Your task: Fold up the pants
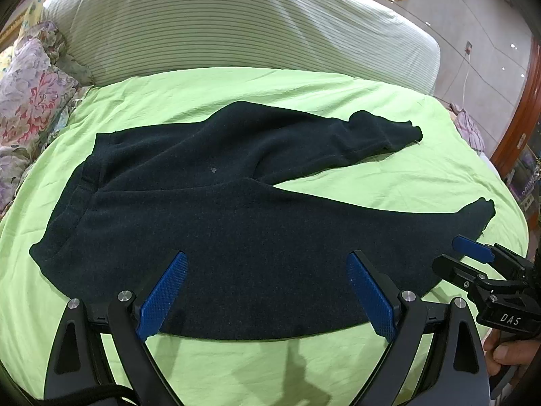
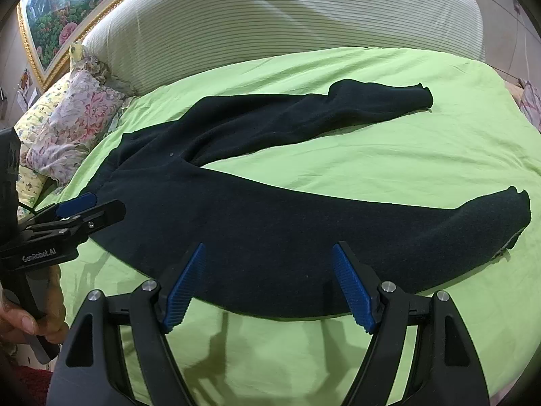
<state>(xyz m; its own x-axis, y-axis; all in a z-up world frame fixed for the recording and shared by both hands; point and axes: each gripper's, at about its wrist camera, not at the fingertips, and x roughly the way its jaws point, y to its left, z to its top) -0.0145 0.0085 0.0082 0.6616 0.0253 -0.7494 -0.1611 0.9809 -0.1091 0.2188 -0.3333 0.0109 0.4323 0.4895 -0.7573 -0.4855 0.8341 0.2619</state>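
Note:
Dark navy fleece pants [image 1: 236,209] lie spread flat on a green bed sheet [image 1: 405,182], waistband at the left, two legs splayed to the right. The pants also show in the right wrist view [image 2: 270,223]. My left gripper [image 1: 267,257] is open and empty, hovering over the near edge of the near leg. My right gripper [image 2: 268,248] is open and empty, above the same leg further right. The right gripper also shows in the left wrist view [image 1: 473,253], near the leg's cuff. The left gripper shows in the right wrist view [image 2: 84,209], by the waistband side.
A striped padded headboard [image 1: 236,23] stands behind the bed. Floral pillows [image 1: 30,101] lie at the left. The green sheet [image 2: 405,155] runs between the legs and along the near edge. A gold-framed picture [image 2: 67,10] hangs on the wall.

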